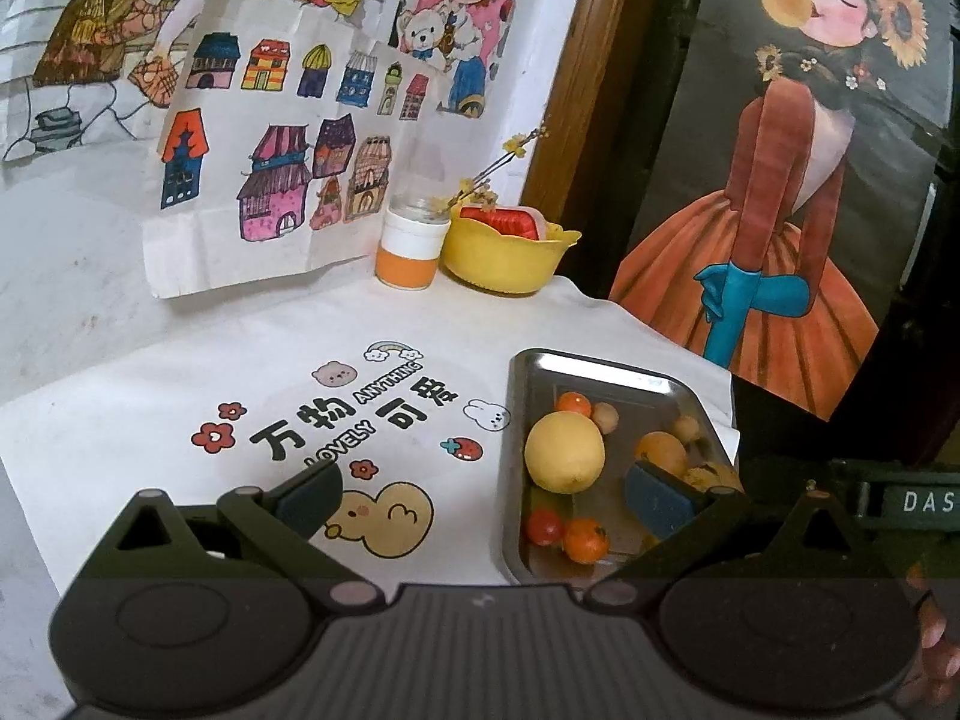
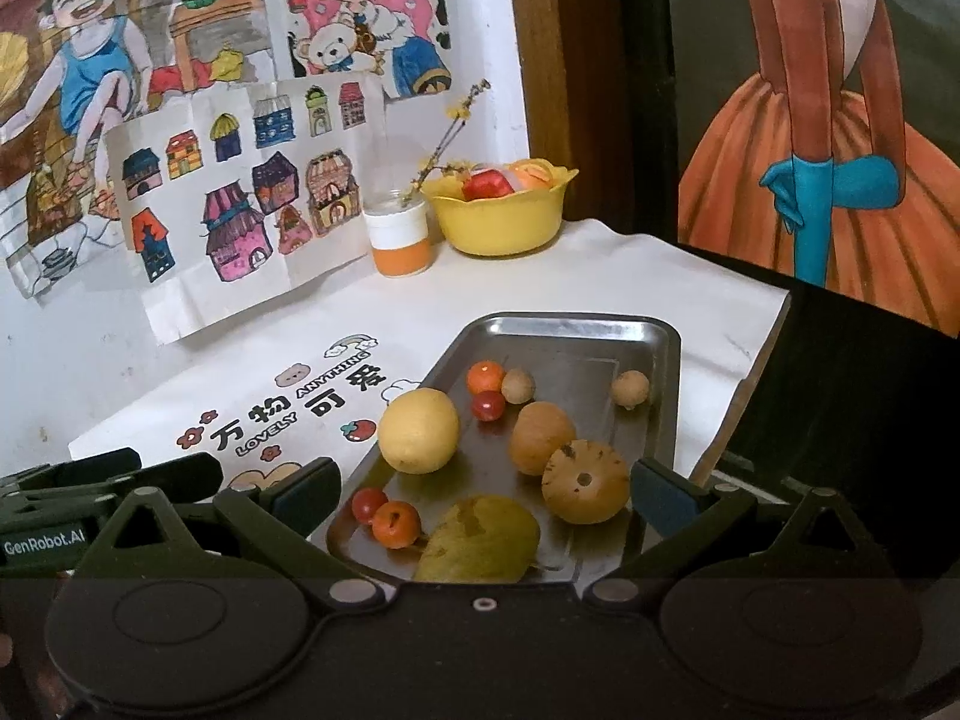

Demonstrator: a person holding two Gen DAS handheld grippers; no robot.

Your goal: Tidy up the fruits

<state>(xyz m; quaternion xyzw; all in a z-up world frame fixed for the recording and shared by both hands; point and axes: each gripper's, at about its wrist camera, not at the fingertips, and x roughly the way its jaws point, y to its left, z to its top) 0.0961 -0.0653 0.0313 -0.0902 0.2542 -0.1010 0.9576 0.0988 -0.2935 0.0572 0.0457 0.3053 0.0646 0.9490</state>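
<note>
A: Looking from left to right, which step do you think is in hand?

B: I judge it is near the beginning. The left gripper (image 1: 483, 504) has its jaws wide apart and holds nothing. Under its left jaw is the printed cloth (image 1: 180, 372), and its right jaw stands over the metal tray (image 1: 600, 363). The big yellow fruit (image 1: 564, 451) is a little ahead, between the jaws but nearer the right one.

A: And the other side?

B: The right gripper (image 2: 483, 495) is also spread open and empty. The tray (image 2: 570, 324) lies between its jaws and ahead of them. A yellow-green pear-like fruit (image 2: 480, 537) is closest, almost under the gap. The ribbed round fruit (image 2: 585, 482) is just inside the right jaw, and a small red one (image 2: 368, 504) with an orange one (image 2: 395, 523) is just inside the left jaw.

A: What does the next move call for?

B: I think one fruit must be chosen, the jaws lowered around it and closed softly, because round fruit can roll on smooth metal. The yellow bowl (image 2: 498, 216) far ahead already holds some fruit, so it may be the place to go, but I cannot be sure.

A: Any writing?

B: The cloth reads "ANYTHING", "LOVELY" and "万物可爱". The tool beside the left jaw of the right gripper reads "GenRobot.AI". In the left view only "DAS" shows, cut off.
</note>
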